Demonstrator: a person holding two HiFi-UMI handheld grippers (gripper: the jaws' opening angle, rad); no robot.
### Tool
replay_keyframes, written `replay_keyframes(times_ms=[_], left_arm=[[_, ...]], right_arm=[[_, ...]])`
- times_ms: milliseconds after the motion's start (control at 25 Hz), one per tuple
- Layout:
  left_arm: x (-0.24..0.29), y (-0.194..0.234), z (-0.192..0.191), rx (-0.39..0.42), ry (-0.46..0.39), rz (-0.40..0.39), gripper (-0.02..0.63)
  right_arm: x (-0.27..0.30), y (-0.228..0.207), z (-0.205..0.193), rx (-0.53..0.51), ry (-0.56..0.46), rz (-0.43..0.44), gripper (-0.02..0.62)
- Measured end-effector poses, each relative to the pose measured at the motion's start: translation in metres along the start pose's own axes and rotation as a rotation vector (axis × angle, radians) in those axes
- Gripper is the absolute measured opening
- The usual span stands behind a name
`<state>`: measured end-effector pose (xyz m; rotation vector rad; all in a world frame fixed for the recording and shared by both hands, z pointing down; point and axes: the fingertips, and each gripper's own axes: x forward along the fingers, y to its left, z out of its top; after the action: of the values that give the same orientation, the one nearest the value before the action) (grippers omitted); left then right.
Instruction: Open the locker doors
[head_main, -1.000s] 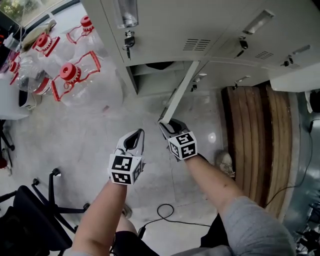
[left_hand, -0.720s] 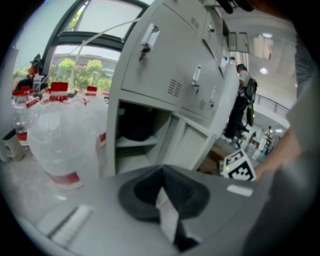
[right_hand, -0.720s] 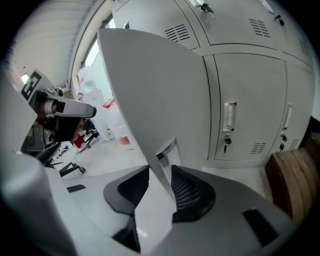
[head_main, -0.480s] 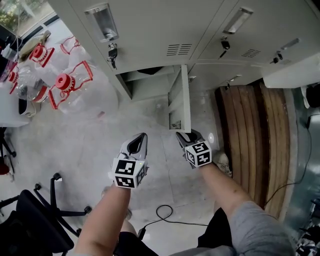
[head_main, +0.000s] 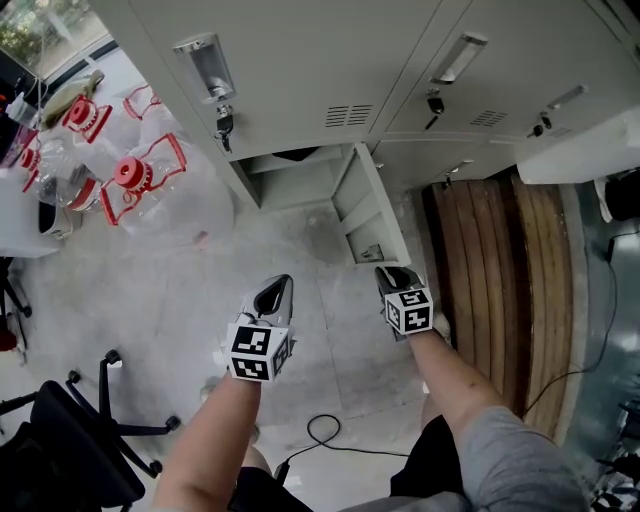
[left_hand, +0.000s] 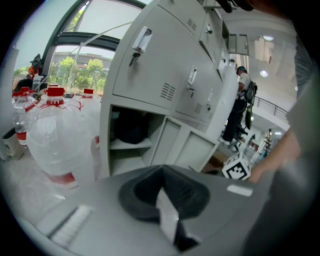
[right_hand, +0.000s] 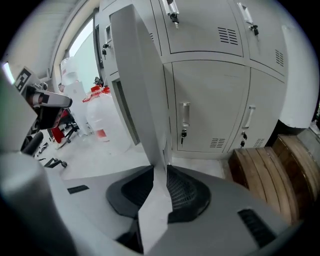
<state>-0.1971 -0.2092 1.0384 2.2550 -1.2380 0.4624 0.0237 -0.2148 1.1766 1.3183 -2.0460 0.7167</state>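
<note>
A bank of pale grey lockers (head_main: 300, 60) runs across the top of the head view. One lower locker door (head_main: 365, 210) stands swung out toward me, baring its compartment (head_main: 295, 180) with a shelf and a dark thing inside. My right gripper (head_main: 393, 272) is at the door's free edge. In the right gripper view that door (right_hand: 140, 75) rises from between the jaws of my right gripper (right_hand: 160, 167), which have just been closing and sit against its edge. My left gripper (head_main: 272, 290) hangs over the floor, left of the door, shut on nothing (left_hand: 161, 172).
Large clear water bottles (head_main: 135, 175) with red caps stand on the floor at the left. A wooden bench (head_main: 500, 270) lies right of the open door. A black chair (head_main: 70, 430) and a cable (head_main: 320, 435) are near my feet. The neighbouring lockers (right_hand: 205, 110) are closed, with keys in them.
The door has swung further open, its free edge moving right and toward me. My right gripper has gone right with it. The left gripper has barely shifted.
</note>
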Motion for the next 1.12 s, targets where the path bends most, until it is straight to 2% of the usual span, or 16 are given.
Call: replay_keyframes(times_ms=[240, 360, 480, 600, 920, 1120], left_arm=[[-0.003, 0.0, 0.008, -0.011, -0.018, 0.007, 0.005], [-0.01, 0.004, 0.01, -0.024, -0.021, 0.025, 0.005], [-0.016, 0.015, 0.006, -0.042, 0.013, 0.061, 0.003], [-0.019, 0.025, 0.0, -0.071, 0.054, 0.074, 0.002], [-0.029, 0.027, 0.012, -0.089, 0.012, 0.097, 0.005], [-0.046, 0.015, 0.044, -0.115, -0.018, 0.109, 0.005]], right_arm=[[-0.009, 0.009, -0.014, 0.069, 0.043, -0.021, 0.081], [-0.022, 0.048, -0.017, 0.076, 0.04, 0.055, 0.081], [-0.027, 0.093, 0.006, 0.054, -0.009, 0.143, 0.081], [-0.022, 0.114, 0.035, 0.062, -0.056, 0.175, 0.081], [-0.028, 0.114, 0.068, 0.025, -0.08, 0.185, 0.081], [-0.06, 0.117, 0.088, 0.025, -0.08, 0.205, 0.08]])
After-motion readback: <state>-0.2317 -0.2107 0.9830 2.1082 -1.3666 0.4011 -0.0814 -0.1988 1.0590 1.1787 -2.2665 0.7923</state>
